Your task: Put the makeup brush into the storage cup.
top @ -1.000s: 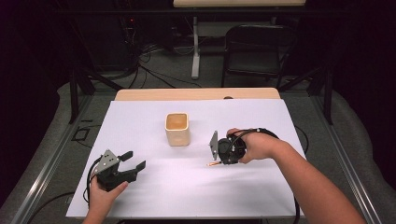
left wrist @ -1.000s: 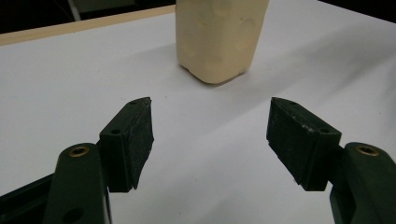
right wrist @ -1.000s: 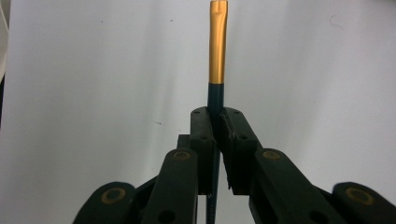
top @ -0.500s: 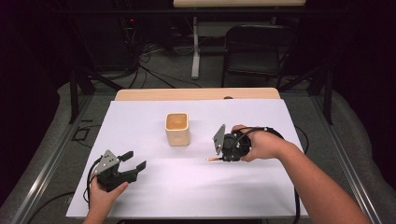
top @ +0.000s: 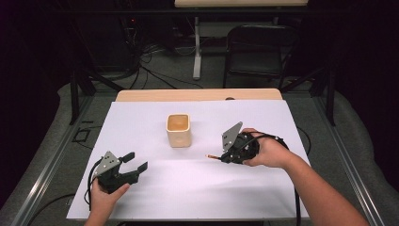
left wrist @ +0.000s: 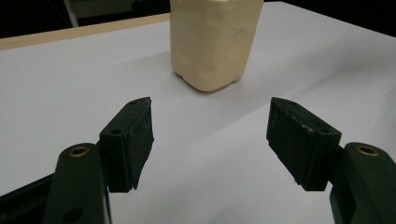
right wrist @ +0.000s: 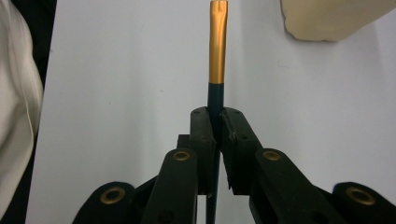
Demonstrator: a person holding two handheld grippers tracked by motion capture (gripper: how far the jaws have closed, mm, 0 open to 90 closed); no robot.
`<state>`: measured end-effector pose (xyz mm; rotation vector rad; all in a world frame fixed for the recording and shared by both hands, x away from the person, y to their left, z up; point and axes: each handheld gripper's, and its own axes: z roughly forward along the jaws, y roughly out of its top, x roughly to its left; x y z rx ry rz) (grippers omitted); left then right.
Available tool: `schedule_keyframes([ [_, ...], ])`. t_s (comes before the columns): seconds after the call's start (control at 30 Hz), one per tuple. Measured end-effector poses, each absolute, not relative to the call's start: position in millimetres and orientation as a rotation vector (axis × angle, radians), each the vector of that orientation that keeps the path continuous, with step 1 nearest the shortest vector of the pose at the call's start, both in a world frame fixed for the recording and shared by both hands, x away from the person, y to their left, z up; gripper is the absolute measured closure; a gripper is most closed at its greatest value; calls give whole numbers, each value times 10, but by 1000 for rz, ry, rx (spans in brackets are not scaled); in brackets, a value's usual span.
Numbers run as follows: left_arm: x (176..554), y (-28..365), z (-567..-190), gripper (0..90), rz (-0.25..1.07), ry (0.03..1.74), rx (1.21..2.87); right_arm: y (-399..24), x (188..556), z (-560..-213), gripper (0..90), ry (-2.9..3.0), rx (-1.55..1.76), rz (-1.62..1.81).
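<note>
While our right gripper (top: 221,157) clamps a slim pen (right wrist: 217,56) with a gold end and dark shaft, holding it just above the surface (top: 197,188) toward its right edge, our left gripper (top: 135,162) rests near the front left corner, jaws wide apart and empty. Between them, near the surface's middle, stands a cream cup (top: 179,130).

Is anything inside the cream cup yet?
From the high view, the cup shows an orange-brown inside with no separate object visible. Its lower depth is hidden by the walls. The pen is still clamped in the right claw.
</note>
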<state>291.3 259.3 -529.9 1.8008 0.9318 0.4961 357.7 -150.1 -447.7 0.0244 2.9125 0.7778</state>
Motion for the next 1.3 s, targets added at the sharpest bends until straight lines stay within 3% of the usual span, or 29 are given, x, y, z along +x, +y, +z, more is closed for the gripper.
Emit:
schedule_keyframes([
  [0.57,2866,2504,-5274,319,505,877,1805,-1603,3450,-4559,834,2655,276,1238],
  [1.3,2822,2431,-5265,325,498,841,1763,-1679,3224,-4704,833,2406,438,1499],
])
